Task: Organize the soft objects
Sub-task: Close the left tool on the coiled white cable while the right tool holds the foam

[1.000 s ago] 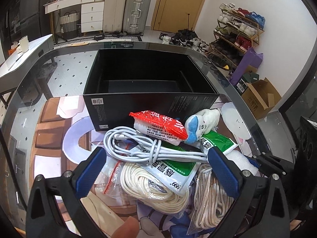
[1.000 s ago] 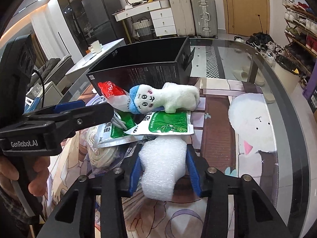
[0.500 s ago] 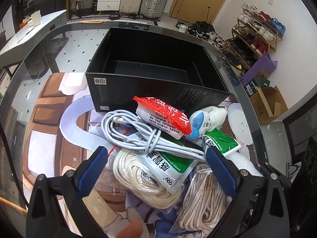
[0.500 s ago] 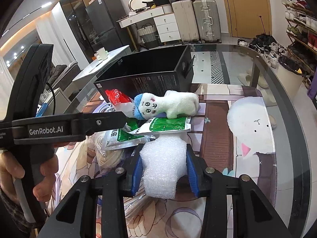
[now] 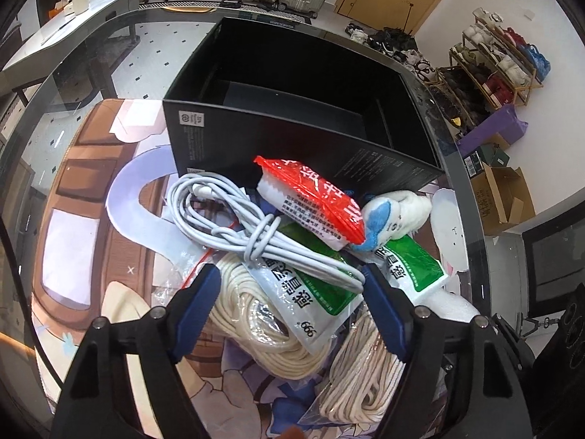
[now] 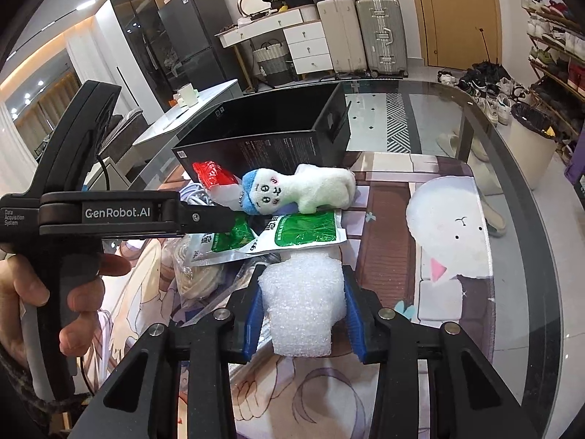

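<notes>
A pile of soft things lies on the glass table in front of an open black box [image 5: 292, 84], which also shows in the right wrist view [image 6: 270, 135]. My left gripper [image 5: 292, 307] is open above a green-white packet [image 5: 310, 292] and a coiled white cable [image 5: 252, 226], with bagged cream rope [image 5: 270, 333] below. A red-white packet [image 5: 310, 201] and a white plush with a blue cap [image 5: 395, 216] lie nearer the box. My right gripper [image 6: 303, 303] is shut on a white foam-wrap roll [image 6: 303, 300], just behind a green packet [image 6: 303, 230] and the plush [image 6: 303, 190].
A printed cartoon mat [image 6: 449, 226] covers the table. The left gripper's body [image 6: 109, 216] crosses the left of the right wrist view. The table's curved edge [image 6: 526, 219] runs on the right. Suitcases, a shoe rack and a bin stand in the room beyond.
My left gripper has risen and tilted down over the pile, with its fingers somewhat closer together. My right gripper has kept its hold on the foam roll and lifted slightly.
</notes>
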Action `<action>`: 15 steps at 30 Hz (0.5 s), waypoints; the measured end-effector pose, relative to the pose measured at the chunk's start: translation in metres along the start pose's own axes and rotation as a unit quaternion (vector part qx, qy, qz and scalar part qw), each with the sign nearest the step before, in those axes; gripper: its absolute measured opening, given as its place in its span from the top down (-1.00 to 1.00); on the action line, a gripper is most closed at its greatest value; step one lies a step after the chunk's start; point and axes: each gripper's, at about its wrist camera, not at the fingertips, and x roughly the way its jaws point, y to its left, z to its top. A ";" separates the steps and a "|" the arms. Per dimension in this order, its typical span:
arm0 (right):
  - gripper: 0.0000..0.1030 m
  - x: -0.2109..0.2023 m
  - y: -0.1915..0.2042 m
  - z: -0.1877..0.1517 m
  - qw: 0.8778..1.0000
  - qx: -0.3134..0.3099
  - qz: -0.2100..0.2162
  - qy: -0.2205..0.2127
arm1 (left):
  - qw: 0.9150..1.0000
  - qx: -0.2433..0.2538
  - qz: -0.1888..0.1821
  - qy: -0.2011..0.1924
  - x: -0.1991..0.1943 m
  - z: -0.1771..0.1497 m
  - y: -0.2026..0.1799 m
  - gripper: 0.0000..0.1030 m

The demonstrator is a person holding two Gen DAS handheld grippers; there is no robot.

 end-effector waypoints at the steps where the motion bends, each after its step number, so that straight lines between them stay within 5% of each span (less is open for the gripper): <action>1: 0.25 0.000 -0.001 -0.001 1.000 0.000 -0.002 0.003 | 1.000 -0.004 -0.001 0.001 0.000 0.000 0.002 -0.45; 15: 0.24 0.023 -0.002 0.008 0.998 -0.027 -0.027 0.051 | 0.998 -0.029 -0.042 0.025 0.000 0.006 0.025 -0.25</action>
